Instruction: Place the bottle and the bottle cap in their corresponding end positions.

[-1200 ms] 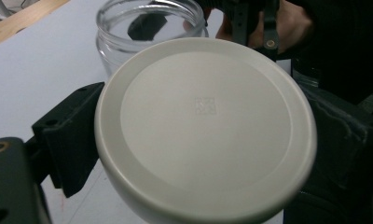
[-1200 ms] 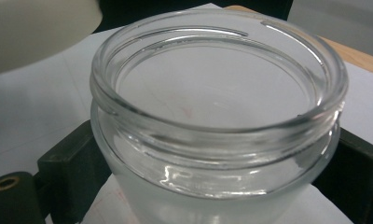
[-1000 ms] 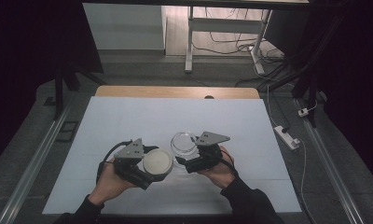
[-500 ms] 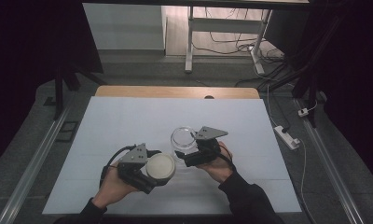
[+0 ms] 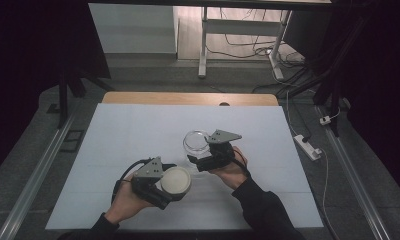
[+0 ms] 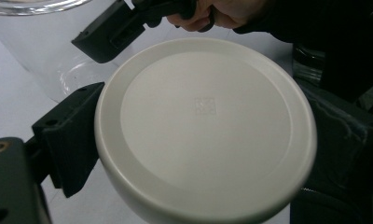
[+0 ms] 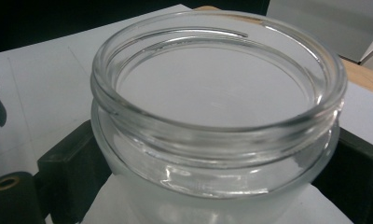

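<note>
A round white lid (image 5: 175,181) (image 6: 203,126) is clamped between the black jaws of my left gripper (image 5: 172,184), low on the white table cover. A clear glass jar (image 5: 196,142) (image 7: 217,116) with a threaded, open mouth stands upright a little up and to the right of the lid. My right gripper (image 5: 200,156) is shut on the jar's body, its jaws pressing from both sides below the neck. In the left gripper view the jar (image 6: 44,51) and the right gripper's jaw show just beyond the lid. Lid and jar are apart.
A white cover (image 5: 138,130) spreads over the table, with a wooden strip (image 5: 188,98) bare at the far edge. A power strip (image 5: 308,146) and cables lie on the floor to the right. A white desk frame (image 5: 203,45) stands beyond the table.
The left gripper has carried the lid toward the near edge and slightly right. The right gripper has moved the jar a little right and away, so lid and jar have drawn apart.
</note>
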`<state>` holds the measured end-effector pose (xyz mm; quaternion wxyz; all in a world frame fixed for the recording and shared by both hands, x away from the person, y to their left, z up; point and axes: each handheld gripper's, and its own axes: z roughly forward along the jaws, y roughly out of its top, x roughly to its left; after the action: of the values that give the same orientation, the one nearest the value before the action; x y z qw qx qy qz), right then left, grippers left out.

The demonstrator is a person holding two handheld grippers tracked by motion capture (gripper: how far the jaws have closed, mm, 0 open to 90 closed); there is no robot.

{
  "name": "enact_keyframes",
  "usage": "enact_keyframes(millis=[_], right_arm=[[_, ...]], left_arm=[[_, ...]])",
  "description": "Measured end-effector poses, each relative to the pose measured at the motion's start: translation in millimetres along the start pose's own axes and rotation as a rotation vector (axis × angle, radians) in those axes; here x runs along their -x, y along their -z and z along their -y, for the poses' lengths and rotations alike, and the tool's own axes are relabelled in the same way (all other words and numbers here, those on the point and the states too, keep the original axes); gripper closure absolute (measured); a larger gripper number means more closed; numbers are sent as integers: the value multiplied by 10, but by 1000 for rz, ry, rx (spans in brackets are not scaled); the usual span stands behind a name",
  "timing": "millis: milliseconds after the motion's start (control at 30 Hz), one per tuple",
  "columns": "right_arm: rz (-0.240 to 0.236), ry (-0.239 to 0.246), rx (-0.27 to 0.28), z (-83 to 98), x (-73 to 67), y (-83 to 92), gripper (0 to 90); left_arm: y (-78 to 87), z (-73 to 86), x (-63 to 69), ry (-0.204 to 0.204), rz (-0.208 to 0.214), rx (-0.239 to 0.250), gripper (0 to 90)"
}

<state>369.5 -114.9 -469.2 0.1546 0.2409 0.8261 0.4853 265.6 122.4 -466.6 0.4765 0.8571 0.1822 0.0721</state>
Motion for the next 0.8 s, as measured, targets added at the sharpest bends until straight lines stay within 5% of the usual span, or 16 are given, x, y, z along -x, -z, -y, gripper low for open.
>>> enact_keyframes(millis=[800], right_arm=[[41,-7,-11,-44,189,-292,65]], left_arm=[[-373,124,-68,2,-16,-34,82]])
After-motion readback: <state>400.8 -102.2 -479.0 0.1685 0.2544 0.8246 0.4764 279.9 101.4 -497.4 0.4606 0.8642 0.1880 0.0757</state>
